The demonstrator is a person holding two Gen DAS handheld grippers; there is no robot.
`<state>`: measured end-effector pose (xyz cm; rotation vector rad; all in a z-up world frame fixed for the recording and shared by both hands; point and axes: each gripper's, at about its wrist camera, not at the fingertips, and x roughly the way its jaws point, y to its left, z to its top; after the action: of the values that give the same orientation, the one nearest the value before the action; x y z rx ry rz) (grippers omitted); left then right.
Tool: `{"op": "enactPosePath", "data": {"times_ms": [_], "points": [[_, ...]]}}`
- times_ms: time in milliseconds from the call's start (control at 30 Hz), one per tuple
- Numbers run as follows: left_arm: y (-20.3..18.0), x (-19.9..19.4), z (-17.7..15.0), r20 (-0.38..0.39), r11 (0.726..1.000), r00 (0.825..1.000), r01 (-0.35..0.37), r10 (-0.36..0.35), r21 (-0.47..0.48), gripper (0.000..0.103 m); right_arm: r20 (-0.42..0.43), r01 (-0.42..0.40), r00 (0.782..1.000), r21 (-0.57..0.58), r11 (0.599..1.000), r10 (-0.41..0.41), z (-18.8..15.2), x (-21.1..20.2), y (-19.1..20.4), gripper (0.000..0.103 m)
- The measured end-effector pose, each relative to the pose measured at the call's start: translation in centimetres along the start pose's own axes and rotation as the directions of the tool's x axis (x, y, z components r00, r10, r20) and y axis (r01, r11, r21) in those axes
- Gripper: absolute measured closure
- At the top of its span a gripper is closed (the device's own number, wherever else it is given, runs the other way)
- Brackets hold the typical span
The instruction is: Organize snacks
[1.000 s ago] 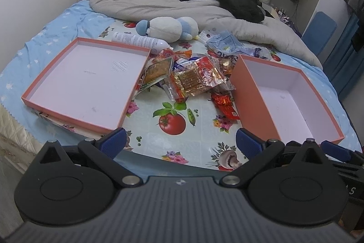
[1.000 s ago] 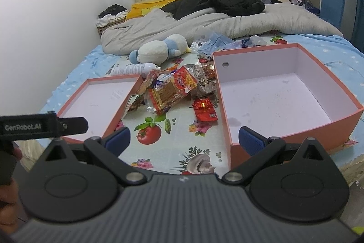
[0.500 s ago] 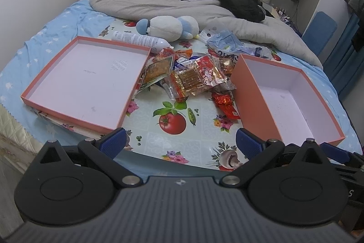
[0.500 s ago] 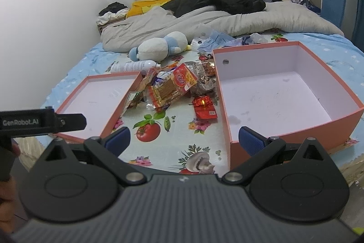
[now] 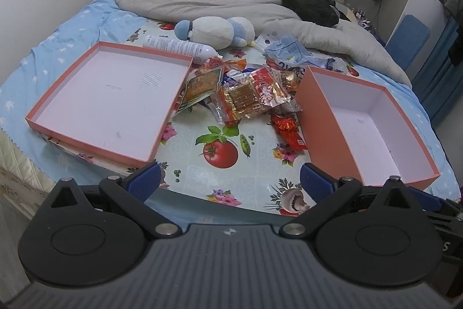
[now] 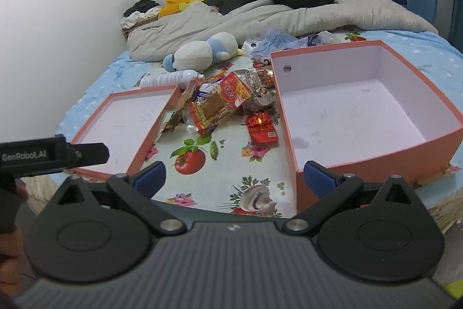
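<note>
Both tools stand wide and empty: left gripper point(image 5: 228, 181), right gripper point(image 6: 234, 175). The snack pile point(image 5: 246, 94) lies between the shallow lid point(image 5: 107, 97) and the deep box point(image 5: 373, 132), with 1 red packet point(image 6: 262, 128) nearest that box's left wall. Recommended: take the red packet first, gripping its flat edge. Only the right view shows the hole in the box wall and the left tool's arm.

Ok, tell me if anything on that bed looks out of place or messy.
The snack packets lie in a loose heap between the shallow lid and the deep box, both holding nothing. One red packet sits apart beside the box. A plush toy and a white bottle lie behind the snacks.
</note>
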<state>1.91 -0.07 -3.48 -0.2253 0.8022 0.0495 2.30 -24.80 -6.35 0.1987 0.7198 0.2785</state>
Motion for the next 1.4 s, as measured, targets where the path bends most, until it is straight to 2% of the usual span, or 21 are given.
{"op": "enactPosePath", "data": {"times_ms": [167, 300, 367, 467, 533, 733, 867, 1167, 1233, 1333, 1400], "points": [[0.3, 0.5, -0.2, -0.022, 1.000, 1.000, 0.002, -0.002, -0.007, 0.000, -0.006, -0.013, 1.000, -0.020, 1.000, 0.012, -0.2, 0.0, 0.4, 0.000], [0.4, 1.3, -0.3, -0.032, 1.000, 0.999, 0.002, -0.002, -0.010, 0.000, -0.018, 0.008, 1.000, -0.002, 1.000, -0.008, -0.4, 0.3, 0.1, 0.000], [0.4, 1.8, -0.3, -0.037, 1.000, 0.999, -0.001, 0.001, -0.007, 0.000, -0.016, 0.006, 1.000, 0.004, 1.000, -0.006, -0.5, 0.3, 0.0, 0.005], [0.3, 2.5, -0.4, -0.042, 0.999, 0.998, 0.049, -0.049, 0.003, 0.000, -0.020, 0.004, 1.000, 0.007, 1.000, -0.003, -0.8, 0.6, -0.1, 0.010], [0.0, 2.9, -0.4, -0.043, 0.999, 0.998, 0.048, -0.048, 0.013, 0.000, -0.025, 0.026, 0.999, -0.005, 1.000, -0.026, -1.0, 1.0, -0.1, 0.021], [-0.1, 4.4, -0.3, -0.038, 0.998, 0.998, 0.060, -0.059, 0.029, 0.000, -0.006, 0.070, 0.998, -0.022, 0.997, -0.070, -1.5, 2.1, -0.4, 0.021], [0.2, 5.5, 0.0, -0.019, 0.996, 0.997, 0.078, -0.077, 0.033, 0.001, 0.036, 0.105, 0.994, -0.030, 0.994, -0.104, -1.9, 2.9, -0.4, 0.020], [2.2, 8.9, 0.5, -0.026, 0.992, 0.992, 0.122, -0.122, -0.002, 0.001, 0.088, 0.077, 0.994, -0.205, 0.976, -0.060, -3.0, 6.2, 2.8, 0.021], [2.8, 9.8, 0.3, -0.026, 0.993, 0.993, 0.114, -0.114, -0.010, 0.001, 0.086, 0.076, 0.995, -0.249, 0.965, -0.057, -3.2, 7.0, 3.5, 0.021], [3.7, 10.9, 0.0, 0.003, 0.998, 0.998, 0.065, -0.065, 0.004, 0.001, 0.111, 0.077, 0.993, -0.305, 0.949, -0.044, -3.4, 8.0, 4.2, 0.021], [4.2, 11.7, 0.0, 0.002, 0.997, 0.997, 0.071, -0.071, -0.009, 0.001, 0.125, 0.082, 0.991, -0.343, 0.936, -0.041, -3.5, 8.8, 4.8, 0.022]]}}
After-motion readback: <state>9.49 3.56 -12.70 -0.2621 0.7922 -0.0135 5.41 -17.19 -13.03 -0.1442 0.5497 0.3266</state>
